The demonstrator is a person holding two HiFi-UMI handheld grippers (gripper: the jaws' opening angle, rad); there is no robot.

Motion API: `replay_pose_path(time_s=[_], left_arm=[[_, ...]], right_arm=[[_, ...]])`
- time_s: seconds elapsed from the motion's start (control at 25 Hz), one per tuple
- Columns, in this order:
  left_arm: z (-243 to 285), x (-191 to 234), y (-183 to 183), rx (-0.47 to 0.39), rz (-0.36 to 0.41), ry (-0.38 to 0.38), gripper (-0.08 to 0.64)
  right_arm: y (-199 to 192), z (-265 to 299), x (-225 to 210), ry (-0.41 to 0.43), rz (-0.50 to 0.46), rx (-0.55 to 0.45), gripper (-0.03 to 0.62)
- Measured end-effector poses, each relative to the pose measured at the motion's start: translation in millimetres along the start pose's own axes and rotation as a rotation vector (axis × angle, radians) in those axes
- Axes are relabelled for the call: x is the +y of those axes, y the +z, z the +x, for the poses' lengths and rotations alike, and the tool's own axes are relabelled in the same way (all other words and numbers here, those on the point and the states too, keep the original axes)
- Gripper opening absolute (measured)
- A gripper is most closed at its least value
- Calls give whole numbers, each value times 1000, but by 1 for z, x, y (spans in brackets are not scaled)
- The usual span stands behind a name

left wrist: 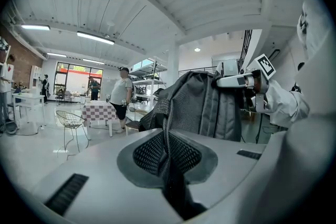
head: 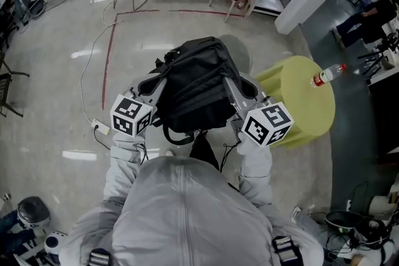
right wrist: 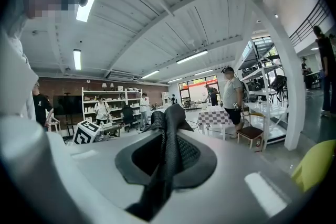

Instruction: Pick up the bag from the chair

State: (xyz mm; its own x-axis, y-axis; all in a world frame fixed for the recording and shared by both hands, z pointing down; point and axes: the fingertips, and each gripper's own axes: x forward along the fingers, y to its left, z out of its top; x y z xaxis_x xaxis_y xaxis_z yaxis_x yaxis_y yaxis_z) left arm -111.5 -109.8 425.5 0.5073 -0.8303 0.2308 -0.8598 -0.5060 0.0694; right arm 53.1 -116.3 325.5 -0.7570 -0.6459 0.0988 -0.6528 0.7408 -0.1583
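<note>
Left gripper (left wrist: 168,162), right gripper (right wrist: 160,165), each clamped on black bag (head: 196,81) strap

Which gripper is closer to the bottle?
Right. The right gripper holds the bag beside the yellow stool with the bottle on it; the left gripper holds the bag's far side.

The person wears a pale grey jacket (head: 187,215) with a zip (head: 184,196) down the middle and creased sleeves of the same grey. Low on either side of the zip sit black buckled straps (head: 285,250). Left of the zip, the left gripper (head: 156,81) is light grey metal with a white cube (head: 131,115) printed in black squares. Right of the zip, the right gripper (head: 234,81) bears a matching cube (head: 268,123). Thin black cables (head: 229,147) hang beside each cuff.
</note>
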Motion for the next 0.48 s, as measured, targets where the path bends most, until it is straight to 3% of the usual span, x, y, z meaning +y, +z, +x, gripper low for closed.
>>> replay_pose_path(time_s=[0.48], left_arm=[[-2,3,-6,12,-54,-5,34]], right_arm=[[-1,5,4,5,-1,18,41]])
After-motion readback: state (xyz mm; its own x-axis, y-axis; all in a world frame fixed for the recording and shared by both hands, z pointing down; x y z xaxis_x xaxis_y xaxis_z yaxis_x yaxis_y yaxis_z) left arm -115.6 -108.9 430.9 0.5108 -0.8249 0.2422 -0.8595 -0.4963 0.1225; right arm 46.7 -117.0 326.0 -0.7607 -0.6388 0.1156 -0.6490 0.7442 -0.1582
